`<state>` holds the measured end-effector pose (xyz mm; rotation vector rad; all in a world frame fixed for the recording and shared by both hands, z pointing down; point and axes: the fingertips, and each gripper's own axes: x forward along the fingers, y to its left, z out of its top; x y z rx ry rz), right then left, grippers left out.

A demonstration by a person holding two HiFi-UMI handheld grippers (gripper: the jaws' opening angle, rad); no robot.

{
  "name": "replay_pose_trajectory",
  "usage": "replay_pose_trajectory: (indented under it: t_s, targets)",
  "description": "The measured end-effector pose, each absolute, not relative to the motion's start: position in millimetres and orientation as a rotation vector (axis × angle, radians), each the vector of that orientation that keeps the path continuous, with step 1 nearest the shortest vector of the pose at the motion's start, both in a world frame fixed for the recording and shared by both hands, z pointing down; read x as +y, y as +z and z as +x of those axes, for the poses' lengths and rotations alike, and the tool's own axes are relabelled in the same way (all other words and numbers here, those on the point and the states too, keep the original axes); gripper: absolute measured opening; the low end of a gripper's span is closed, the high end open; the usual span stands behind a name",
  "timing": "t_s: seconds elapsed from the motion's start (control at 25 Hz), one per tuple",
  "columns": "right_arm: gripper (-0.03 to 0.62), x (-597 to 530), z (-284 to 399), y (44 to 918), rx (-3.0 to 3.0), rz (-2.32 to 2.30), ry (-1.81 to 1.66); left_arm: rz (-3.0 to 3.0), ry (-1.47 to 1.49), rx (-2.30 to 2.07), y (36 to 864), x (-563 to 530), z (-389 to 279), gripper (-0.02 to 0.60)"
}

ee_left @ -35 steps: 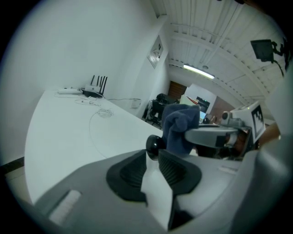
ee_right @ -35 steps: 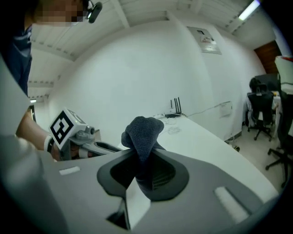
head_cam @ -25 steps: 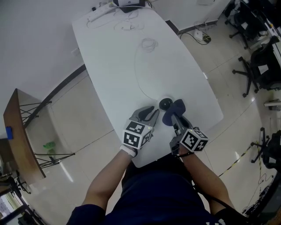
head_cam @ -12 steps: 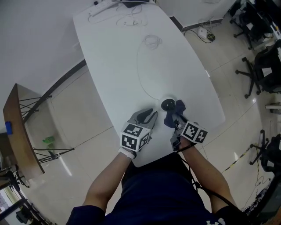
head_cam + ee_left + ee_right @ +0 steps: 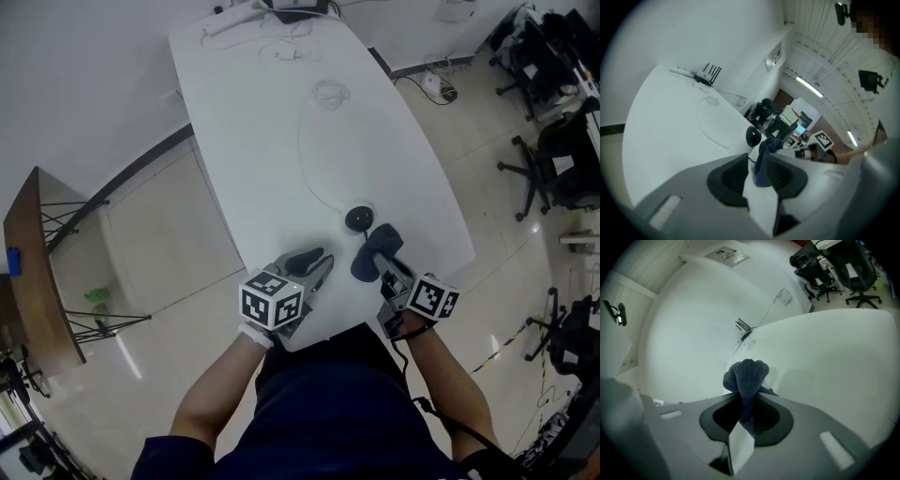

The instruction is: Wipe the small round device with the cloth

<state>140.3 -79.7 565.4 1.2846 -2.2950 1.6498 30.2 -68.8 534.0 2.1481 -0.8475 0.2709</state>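
Dark blue knit cloth (image 5: 375, 246), one piece, bunched and pinched tight between the two fingers of the right gripper (image 5: 747, 398), low over the near end of the white desk (image 5: 272, 122). One small round device (image 5: 358, 219), black, on the desk at the cloth's 11 o'clock, just beside it; touching or apart, impossible to tell. One thin white cable (image 5: 301, 155) curving from the device toward 11 o'clock and ending in a small coil on the desk's far half. Left gripper (image 5: 317, 263) at the cloth's 9 o'clock, apart from both cloth and device; fingers just been opening, now a little spread, nothing between them, cloth and device only seen beyond the gap. Two marker cubes (image 5: 272, 302), one per gripper, at the ends nearest the person. One power strip (image 5: 234, 17) with more loose white wiring at the desk's far end, 12 o'clock. Office chairs (image 5: 562, 141) on the tiled floor (image 5: 159, 253) at 2 o'clock.
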Motion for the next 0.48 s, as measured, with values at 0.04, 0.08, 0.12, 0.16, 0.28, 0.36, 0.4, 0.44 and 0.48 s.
replay_pose_trajectory:
  t_s: [0.04,0.08,0.12,0.16,0.28,0.36,0.4,0.44,0.48]
  targets:
    - [0.063,-75.2,139.0,554.8,-2.340,1.250,1.638,2.156,0.256,-0.818,529.3,-65.3,33.4,0.110]
    - [0.063,-70.9,136.8,544.1,-2.385,1.210,1.628,2.173,0.240,-0.785,523.2,-61.8,37.5,0.122]
    - [0.063,-66.5,133.3,533.1,-2.431,1.162,1.621,2.198,0.224,-0.747,515.7,-58.0,42.5,0.143]
    - [0.063,-61.8,129.1,521.7,-2.483,1.102,1.616,2.232,0.207,-0.704,506.9,-53.5,48.6,0.176]
    - [0.063,-46.6,114.6,485.3,-2.651,0.848,1.579,2.360,0.171,-0.560,477.5,-39.1,68.8,0.303]
    - [0.063,-35.8,106.3,463.9,-2.742,0.664,1.513,2.450,0.165,-0.474,459.5,-31.3,77.5,0.377]
    - [0.063,-30.8,103.1,454.9,-2.777,0.585,1.475,2.488,0.163,-0.434,451.2,-28.3,80.3,0.405]
    - [0.063,-26.2,100.5,446.7,-2.806,0.514,1.441,2.519,0.158,-0.394,443.4,-25.4,82.5,0.431]
    - [0.063,-21.7,98.1,439.3,-2.832,0.448,1.413,2.541,0.154,-0.353,436.8,-22.1,84.4,0.445]
